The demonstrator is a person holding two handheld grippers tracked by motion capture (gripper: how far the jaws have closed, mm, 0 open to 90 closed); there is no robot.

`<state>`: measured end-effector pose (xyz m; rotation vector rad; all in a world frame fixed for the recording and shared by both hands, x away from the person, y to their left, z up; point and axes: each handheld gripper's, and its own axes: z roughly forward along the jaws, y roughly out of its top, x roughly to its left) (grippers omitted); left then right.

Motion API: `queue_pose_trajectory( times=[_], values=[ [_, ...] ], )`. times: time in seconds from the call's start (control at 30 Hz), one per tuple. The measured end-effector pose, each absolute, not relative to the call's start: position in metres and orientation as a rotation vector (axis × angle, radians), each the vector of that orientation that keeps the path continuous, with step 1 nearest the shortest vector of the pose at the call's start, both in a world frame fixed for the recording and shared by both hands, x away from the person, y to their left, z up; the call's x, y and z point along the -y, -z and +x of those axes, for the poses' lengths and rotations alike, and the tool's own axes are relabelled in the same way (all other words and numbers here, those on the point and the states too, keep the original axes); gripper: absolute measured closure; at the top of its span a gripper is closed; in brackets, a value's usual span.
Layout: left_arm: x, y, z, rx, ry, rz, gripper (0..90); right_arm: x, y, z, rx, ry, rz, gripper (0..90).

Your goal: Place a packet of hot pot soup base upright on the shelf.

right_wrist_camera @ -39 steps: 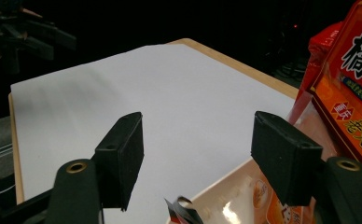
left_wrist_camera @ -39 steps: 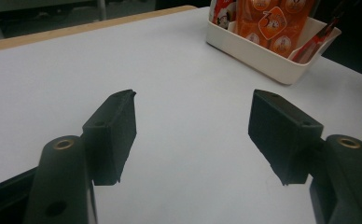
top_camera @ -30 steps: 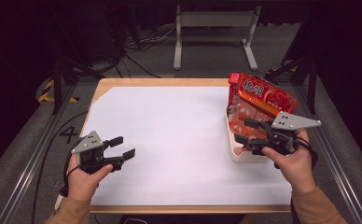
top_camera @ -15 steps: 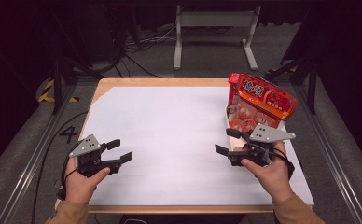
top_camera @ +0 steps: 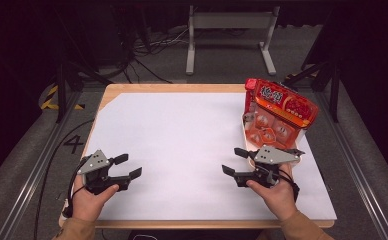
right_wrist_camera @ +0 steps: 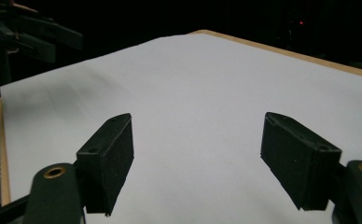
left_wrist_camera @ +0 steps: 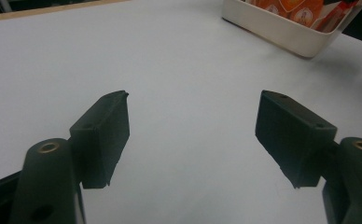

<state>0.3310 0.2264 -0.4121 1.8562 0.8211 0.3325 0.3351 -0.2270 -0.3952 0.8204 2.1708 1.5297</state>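
My left gripper is held low over the white sheet near the table's front left, open, with nothing between its jaws. My right gripper hovers over the sheet at the front right, pointing left. It is open and its jaws have just been opening, with nothing between them. Just behind the right hand, a white tray holds orange packets. A red snack bag leans on top of them. In the left gripper view the tray stands at the far upper right.
The white sheet covers most of a wooden table. A metal stand and cables are on the floor behind it. Metal rails run along both sides.
My right gripper has come away from the tray, moving left and down to the front of the sheet. The left hand has barely shifted.
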Motion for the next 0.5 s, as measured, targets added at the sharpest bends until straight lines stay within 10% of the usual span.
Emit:
queue_pose_trajectory(
  times=[0.5],
  values=[
    [-0.217,0.422,0.332,-0.8,-0.296,1.89,26.4,0.217,0.423,0.332,-2.169,-1.445,0.786,25.2]
  ],
)
